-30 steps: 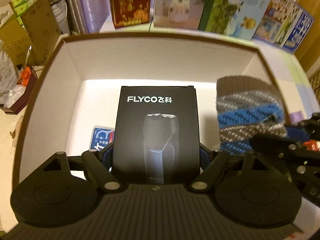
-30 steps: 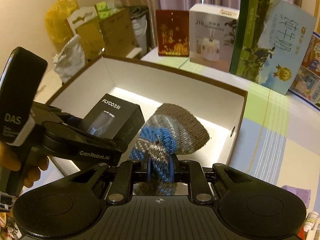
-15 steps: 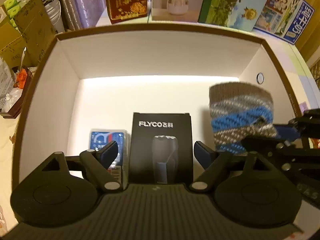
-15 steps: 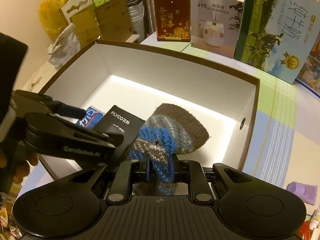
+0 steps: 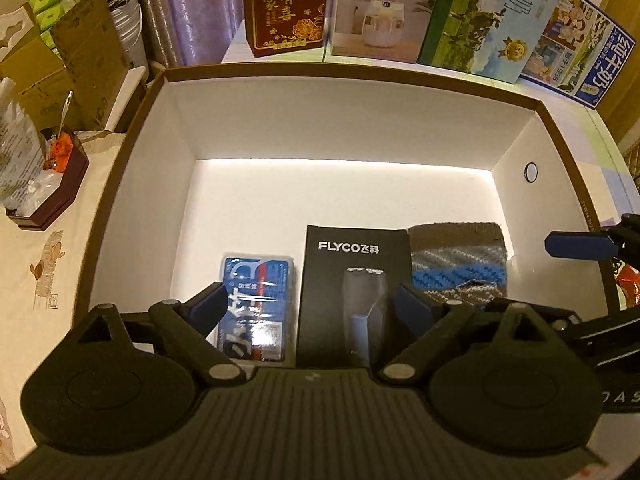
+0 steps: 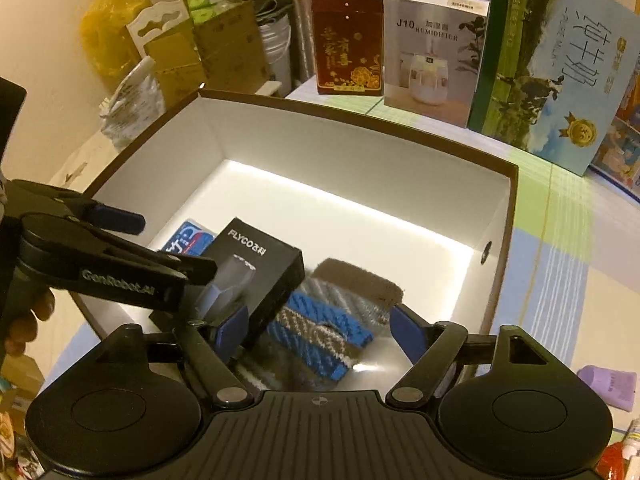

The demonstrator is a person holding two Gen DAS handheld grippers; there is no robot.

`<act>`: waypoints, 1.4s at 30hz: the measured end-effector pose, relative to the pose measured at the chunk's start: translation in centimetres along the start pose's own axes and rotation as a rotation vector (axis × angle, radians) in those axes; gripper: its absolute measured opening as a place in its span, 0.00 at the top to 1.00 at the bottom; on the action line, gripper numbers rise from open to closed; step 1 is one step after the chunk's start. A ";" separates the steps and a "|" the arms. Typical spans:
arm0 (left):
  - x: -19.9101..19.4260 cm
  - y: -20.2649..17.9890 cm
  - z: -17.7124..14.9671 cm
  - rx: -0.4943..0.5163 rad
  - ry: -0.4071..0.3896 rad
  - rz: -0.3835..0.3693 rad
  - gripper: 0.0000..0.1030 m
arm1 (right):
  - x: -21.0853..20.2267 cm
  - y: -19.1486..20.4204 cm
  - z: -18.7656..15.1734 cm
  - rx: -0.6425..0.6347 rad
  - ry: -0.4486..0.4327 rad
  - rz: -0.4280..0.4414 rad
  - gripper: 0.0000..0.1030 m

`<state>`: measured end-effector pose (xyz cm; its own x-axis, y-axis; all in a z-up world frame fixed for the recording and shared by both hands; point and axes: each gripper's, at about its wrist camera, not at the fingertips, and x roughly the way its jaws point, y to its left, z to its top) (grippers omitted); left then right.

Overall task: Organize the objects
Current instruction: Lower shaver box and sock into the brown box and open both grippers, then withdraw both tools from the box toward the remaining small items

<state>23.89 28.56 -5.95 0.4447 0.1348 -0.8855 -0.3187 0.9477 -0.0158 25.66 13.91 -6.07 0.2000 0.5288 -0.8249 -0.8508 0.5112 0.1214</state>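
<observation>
A big open box [image 5: 360, 70] with white inner walls holds three things along its near side. A blue pack [image 5: 256, 280] lies at the left, a black FLYCO box [image 5: 352, 264] in the middle and a grey-and-blue knit hat [image 5: 458, 260] at the right. My left gripper [image 5: 310, 306] hovers above the black box with its jaws opening and its pads off the box. My right gripper [image 6: 320, 334] hangs over the knit hat [image 6: 320, 320], jaws opening, and the hat rests loose on the box floor. One blue finger of the right gripper [image 5: 576, 244] shows over the box's right wall.
Behind the box stand a red gift box [image 5: 284, 4], a humidifier carton [image 5: 380, 4] and milk cartons [image 5: 492, 20]. A dark tray [image 5: 60, 184] and cardboard boxes sit at the left. A purple object [image 6: 608, 386] lies on the striped cloth at the right.
My left gripper let go of the black box, which now lies in the big box, and drew back. My right gripper opened and the hat dropped onto the box floor.
</observation>
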 end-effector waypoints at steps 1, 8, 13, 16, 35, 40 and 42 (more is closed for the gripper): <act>-0.2 0.0 -0.1 0.000 -0.004 -0.001 0.12 | -0.2 0.0 -0.1 -0.001 -0.003 -0.003 0.24; -1.9 0.0 -0.8 0.012 -0.029 0.007 0.10 | -1.6 0.1 -0.7 0.008 -0.022 -0.006 0.17; -3.2 -0.1 -1.2 0.011 -0.048 0.009 0.10 | -2.7 0.3 -1.2 0.018 -0.037 -0.009 0.14; -4.1 -0.3 -1.5 0.009 -0.066 0.005 0.10 | -3.5 0.4 -1.5 0.024 -0.049 -0.010 0.13; -8.3 -3.8 -5.0 0.021 -0.104 -0.038 0.10 | -9.1 -0.3 -5.5 0.105 -0.108 -0.026 0.08; -9.3 -4.9 -6.0 0.034 -0.111 -0.042 0.09 | -10.5 -0.4 -6.8 0.118 -0.121 -0.029 0.08; -9.8 -5.4 -6.5 0.042 -0.113 -0.045 0.10 | -11.1 -0.5 -7.4 0.124 -0.125 -0.032 0.08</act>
<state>15.86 20.24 -0.20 0.5502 0.1216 -0.8261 -0.2624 0.9644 -0.0328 20.25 2.76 -1.10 0.2916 0.5870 -0.7553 -0.7781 0.6048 0.1696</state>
